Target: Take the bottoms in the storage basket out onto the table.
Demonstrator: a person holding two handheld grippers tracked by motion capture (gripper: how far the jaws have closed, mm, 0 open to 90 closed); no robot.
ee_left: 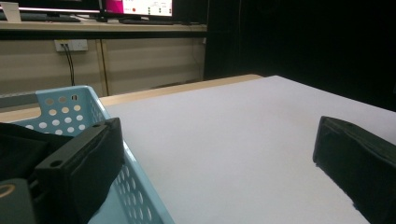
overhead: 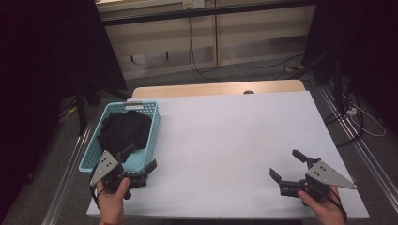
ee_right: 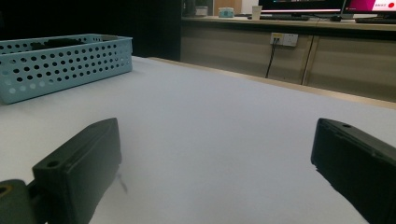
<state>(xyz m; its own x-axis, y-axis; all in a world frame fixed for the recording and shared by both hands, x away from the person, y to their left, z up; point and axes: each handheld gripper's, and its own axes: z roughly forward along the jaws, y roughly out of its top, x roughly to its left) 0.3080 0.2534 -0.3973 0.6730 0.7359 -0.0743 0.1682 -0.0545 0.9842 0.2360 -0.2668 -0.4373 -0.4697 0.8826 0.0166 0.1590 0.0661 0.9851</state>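
While the left gripper (overhead: 139,165) stands with its jaws wide and nothing between them, one jaw over the near end of the blue basket (overhead: 151,127) and one outside its wall, the black cloth (overhead: 123,130) lies just beyond it, bunched inside the basket (toward the far end). Across the table (overhead: 225,140), well away from the basket, the right gripper (overhead: 286,165) rests equally wide and empty, so the left is nearer.

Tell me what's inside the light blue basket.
The light blue basket holds a crumpled black cloth that covers most of its floor. Anything under the cloth is hidden. The left gripper straddles the basket's near corner, one jaw inside, jaws open.
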